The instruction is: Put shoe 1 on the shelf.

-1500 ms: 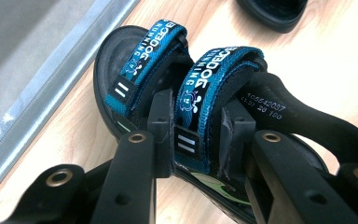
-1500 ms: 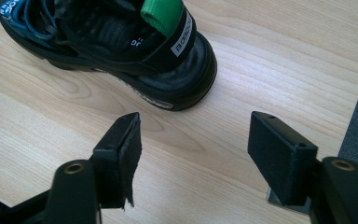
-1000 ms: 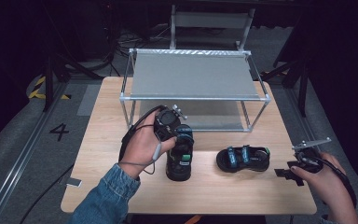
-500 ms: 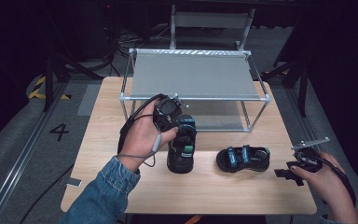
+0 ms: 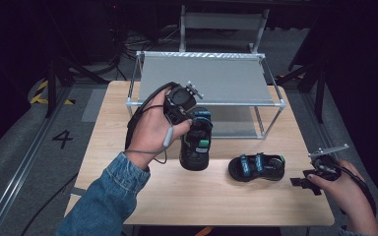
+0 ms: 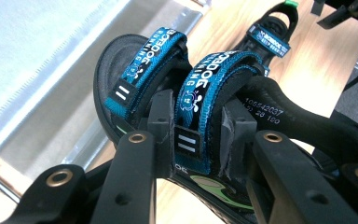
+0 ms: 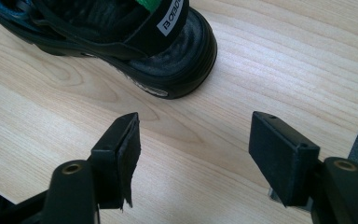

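the right tongs hang wide open over the near right of the bench, just short of the second sandal; the left tongs pinch a strap of the lifted sandal left of centre; keep that pinch firm and carry it level toward the far rack; its sole and the rack's lower shelf are partly hidden.

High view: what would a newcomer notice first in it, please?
The left gripper holds a black sandal with blue straps, lifted in front of the metal rack; its jaws pinch one strap. A second sandal lies flat on the wooden table. The right gripper waits open near that sandal's end.
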Demonstrator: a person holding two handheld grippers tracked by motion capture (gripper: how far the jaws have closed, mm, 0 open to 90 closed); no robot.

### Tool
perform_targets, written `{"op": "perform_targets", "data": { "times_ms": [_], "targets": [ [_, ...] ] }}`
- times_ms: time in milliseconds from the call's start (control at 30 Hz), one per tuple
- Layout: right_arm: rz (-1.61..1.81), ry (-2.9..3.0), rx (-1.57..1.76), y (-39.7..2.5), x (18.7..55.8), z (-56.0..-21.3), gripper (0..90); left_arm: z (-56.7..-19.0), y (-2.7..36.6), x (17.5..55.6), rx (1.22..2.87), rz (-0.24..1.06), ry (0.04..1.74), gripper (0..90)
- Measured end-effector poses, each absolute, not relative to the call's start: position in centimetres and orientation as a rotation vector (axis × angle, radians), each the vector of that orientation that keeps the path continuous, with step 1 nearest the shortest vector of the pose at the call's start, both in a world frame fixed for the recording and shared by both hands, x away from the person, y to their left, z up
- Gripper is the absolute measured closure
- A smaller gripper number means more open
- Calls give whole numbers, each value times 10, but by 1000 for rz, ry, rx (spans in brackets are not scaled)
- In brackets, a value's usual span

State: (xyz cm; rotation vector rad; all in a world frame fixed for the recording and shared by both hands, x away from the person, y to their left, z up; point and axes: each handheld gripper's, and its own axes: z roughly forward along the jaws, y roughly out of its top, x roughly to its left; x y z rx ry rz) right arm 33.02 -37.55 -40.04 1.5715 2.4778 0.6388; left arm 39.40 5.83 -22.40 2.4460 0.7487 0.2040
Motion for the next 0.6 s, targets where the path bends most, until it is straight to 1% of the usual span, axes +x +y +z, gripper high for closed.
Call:
{"op": "perform_targets", "data": {
  "times_ms": [233, 433, 600],
  "targets": [
    [646, 2476, 1576, -379, 331, -401, 347, -209, 59, 401, 2413, 196, 761, 710],
    [654, 2477, 1578, -379, 331, -401, 347, -197, 57, 410, 2406, 224, 783, 709],
    [655, 2480, 1579, -380, 332, -402, 347, -186, 58, 422, 2367, 236, 800, 709]
  ]
}}
